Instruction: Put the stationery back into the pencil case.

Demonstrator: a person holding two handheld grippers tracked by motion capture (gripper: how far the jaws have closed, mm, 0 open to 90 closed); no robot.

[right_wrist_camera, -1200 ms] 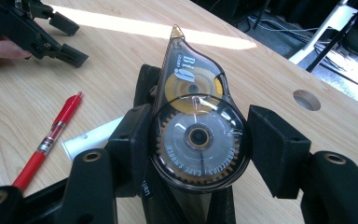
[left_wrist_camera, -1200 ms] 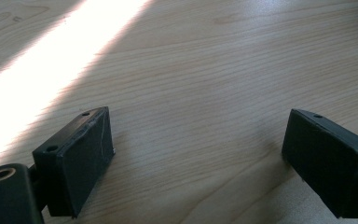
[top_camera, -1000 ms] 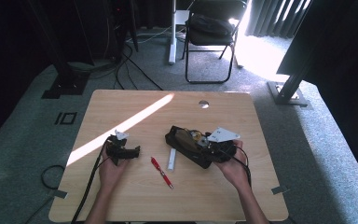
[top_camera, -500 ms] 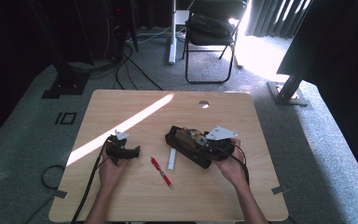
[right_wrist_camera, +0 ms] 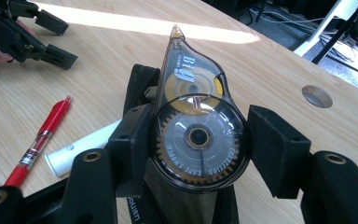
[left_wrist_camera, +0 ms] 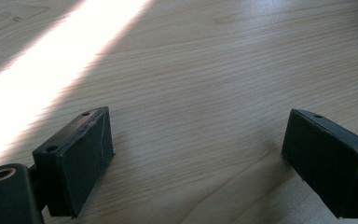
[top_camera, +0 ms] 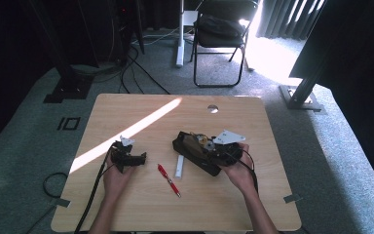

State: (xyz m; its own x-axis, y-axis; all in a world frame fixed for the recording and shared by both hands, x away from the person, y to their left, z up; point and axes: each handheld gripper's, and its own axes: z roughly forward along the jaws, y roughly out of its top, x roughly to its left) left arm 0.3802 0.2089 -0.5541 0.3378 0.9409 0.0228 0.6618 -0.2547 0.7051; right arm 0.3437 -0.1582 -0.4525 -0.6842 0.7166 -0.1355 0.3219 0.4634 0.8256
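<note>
1. The correction tape dispenser (right_wrist_camera: pixel 196 121) is a clear, teardrop-shaped case with a yellow reel above a grey toothed wheel. It stands on edge between the right gripper's (right_wrist_camera: pixel 198 149) jaws, its pointed tip aimed away from them.
2. The black pencil case (top_camera: pixel 195 153) lies on the table directly under that gripper, its open mesh-lined mouth just below the dispenser, well apart from the left gripper (top_camera: pixel 139 157).

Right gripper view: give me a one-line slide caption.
Right gripper holds a clear correction tape dispenser over an open black pouch, red pen lying on the table.
</note>
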